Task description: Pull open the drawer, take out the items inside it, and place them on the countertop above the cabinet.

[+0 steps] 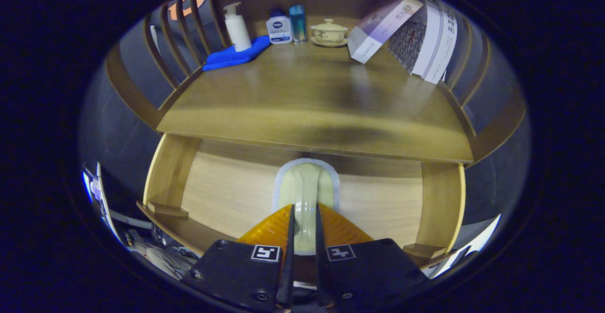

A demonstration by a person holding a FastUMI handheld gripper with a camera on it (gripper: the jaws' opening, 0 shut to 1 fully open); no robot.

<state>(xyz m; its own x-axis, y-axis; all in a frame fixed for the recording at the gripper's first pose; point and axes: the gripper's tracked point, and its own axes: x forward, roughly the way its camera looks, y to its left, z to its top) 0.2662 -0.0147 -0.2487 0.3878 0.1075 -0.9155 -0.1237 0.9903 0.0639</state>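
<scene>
The wooden drawer (170, 176) stands pulled open under the countertop (307, 100), its pale floor showing. My gripper (305, 209) hovers over the drawer with its orange fingers (269, 228) shut on a pale yellow-green pad (307, 180) with a grey-white rim. The pad is pinched into a fold between the fingers and sticks out ahead of them, over the middle of the drawer floor. I cannot tell whether the pad still touches the floor.
Along the back of the countertop stand a white pump bottle (236, 27) on a blue cloth (234, 55), a white and blue bottle (279, 28), a blue bottle (298, 23) and a lidded cream cup (328, 32). Leaning books (425, 43) fill the back right. Slatted rails line both sides.
</scene>
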